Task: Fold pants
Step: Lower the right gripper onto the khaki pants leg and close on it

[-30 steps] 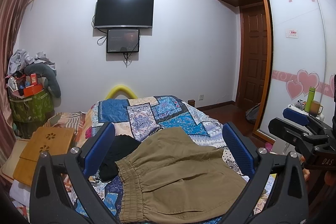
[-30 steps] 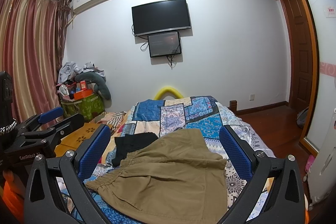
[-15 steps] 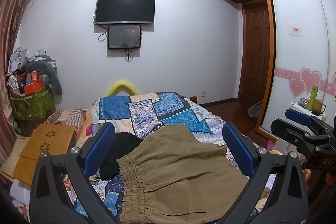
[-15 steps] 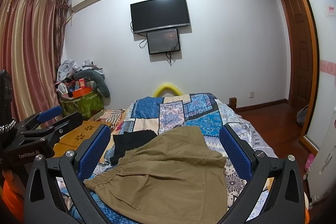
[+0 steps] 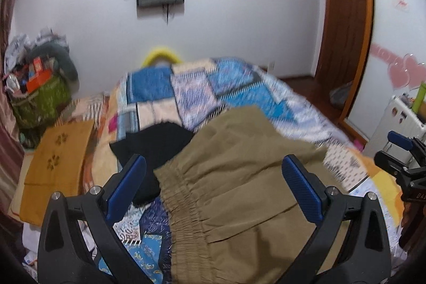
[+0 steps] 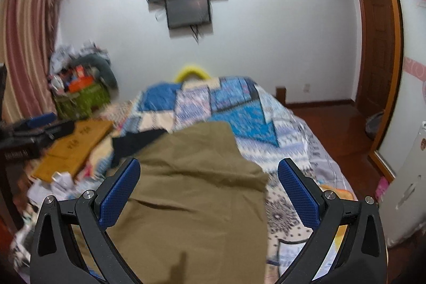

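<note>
Both grippers, left gripper (image 5: 214, 190) and right gripper (image 6: 209, 193), hover spread wide and empty above olive pants (image 5: 239, 193) on quilt (image 5: 239, 97); folding apparently not yet begun.

Past my jaws, both views smear with motion: the quilt (image 5: 229, 95) pattern is unreadable. The khaki pants (image 5: 239, 193) run off the bottom edge between my left fingers; their waistband is cut off there. A black garment (image 5: 154, 148) lies partly hidden under them.
</note>
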`<state>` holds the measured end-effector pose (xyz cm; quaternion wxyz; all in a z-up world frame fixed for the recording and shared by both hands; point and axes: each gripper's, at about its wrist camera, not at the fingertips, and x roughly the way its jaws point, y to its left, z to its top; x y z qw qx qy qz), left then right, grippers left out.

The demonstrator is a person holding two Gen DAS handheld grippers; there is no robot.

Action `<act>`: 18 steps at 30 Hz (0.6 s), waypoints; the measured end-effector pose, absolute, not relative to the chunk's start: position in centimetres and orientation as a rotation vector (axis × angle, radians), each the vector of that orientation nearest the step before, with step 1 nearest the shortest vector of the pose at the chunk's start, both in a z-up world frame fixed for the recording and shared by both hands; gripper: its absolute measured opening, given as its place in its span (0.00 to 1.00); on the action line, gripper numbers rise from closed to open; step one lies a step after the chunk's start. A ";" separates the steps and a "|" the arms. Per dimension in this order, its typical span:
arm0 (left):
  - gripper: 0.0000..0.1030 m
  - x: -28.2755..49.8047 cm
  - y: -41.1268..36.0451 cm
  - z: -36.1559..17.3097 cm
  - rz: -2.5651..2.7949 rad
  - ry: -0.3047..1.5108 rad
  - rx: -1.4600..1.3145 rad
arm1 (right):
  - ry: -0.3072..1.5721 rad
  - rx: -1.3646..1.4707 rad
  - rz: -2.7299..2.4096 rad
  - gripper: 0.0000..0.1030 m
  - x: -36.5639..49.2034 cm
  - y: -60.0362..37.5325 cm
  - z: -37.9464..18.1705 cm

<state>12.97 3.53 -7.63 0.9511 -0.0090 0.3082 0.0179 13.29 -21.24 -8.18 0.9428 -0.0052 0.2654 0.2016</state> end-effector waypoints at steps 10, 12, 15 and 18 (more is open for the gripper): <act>1.00 19.4 7.7 -15.1 0.098 0.887 0.033 | 0.836 -0.020 0.403 0.99 20.2 -23.5 -15.3; 1.00 20.1 8.6 -16.2 0.113 0.926 0.029 | 0.884 -0.006 0.410 0.96 21.6 -23.9 -16.3; 1.00 20.7 9.9 -17.4 0.109 0.978 0.004 | 0.973 0.038 0.429 0.88 23.7 -24.5 -18.0; 1.00 21.0 10.4 -18.4 0.075 1.012 -0.014 | 1.042 0.066 0.445 0.79 25.5 -24.6 -19.7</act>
